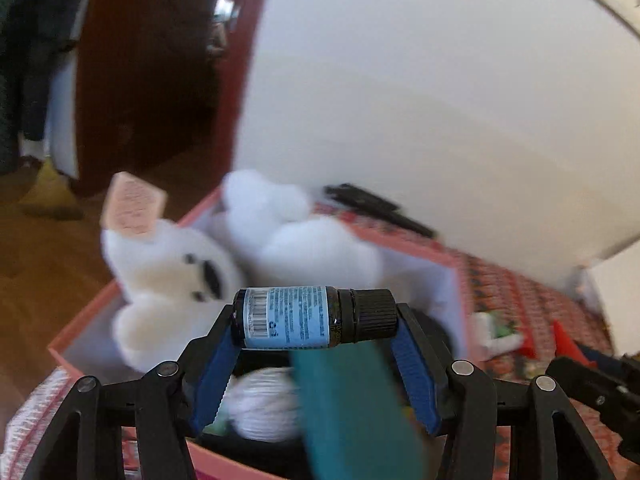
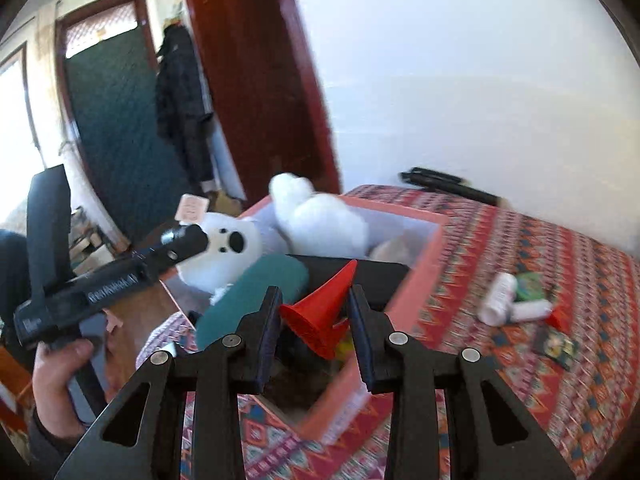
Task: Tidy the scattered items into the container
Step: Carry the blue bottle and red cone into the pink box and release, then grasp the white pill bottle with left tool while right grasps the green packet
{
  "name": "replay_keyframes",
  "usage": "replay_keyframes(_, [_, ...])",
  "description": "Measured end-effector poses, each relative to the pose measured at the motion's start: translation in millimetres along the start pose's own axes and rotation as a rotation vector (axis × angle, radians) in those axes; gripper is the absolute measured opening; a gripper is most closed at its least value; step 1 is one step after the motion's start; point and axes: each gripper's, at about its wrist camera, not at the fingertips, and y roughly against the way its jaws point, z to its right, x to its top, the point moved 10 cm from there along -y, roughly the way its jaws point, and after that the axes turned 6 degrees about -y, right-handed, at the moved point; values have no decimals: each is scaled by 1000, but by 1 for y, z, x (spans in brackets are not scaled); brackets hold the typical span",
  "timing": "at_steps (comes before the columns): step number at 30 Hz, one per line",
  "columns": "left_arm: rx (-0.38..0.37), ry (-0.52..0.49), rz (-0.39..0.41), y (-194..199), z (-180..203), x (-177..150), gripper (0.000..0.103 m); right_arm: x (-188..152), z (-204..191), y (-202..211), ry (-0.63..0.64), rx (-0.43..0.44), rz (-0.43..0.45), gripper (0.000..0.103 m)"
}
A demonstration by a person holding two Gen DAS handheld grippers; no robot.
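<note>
Left wrist view: left claw (image 1: pixel 314 322) clamped endwise on a small dark bottle (image 1: pixel 304 317) above the pink box (image 1: pixel 460 280), white teddy (image 1: pixel 176 272) inside. Rightward, right claw (image 2: pixel 314 316) grips a red cone (image 2: pixel 320 312) over that box's near corner.

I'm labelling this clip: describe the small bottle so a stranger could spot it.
Find the pink box holding the white plush bear. In front of it the left tool grips a small dark bottle sideways. Its pale blue barcoded label and ribbed black cap set it apart.
</note>
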Motion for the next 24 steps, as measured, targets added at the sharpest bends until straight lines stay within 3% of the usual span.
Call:
replay_keyframes(1, [29,-2,8,-1,-5,1,75,1,-2,-8,-7,-3,-5,38])
replay_keyframes(2, [58,-3,25,0,-9,3,89,1,-2,-17,-16,-8,-13,53])
replay_keyframes(3, [79,-4,47,2,-12,6,93,1,-2,-23,-25,-14,-17,69])
replay_keyframes(7, [124,-33,103,9,-10,17,101,1,9,-32,-54,-35,-7,71])
replay_keyframes(14, [127,-109,122,14,22,21,101,1,50,-11,-109,-59,20,71])
replay_keyframes(19, [59,-142,119,14,66,18,101,-3,97,31,-141,-131,70,71])
replay_keyframes(24, [-94,-219,78,4,149,0,101,-39,207,68,-271,-299,72,77])
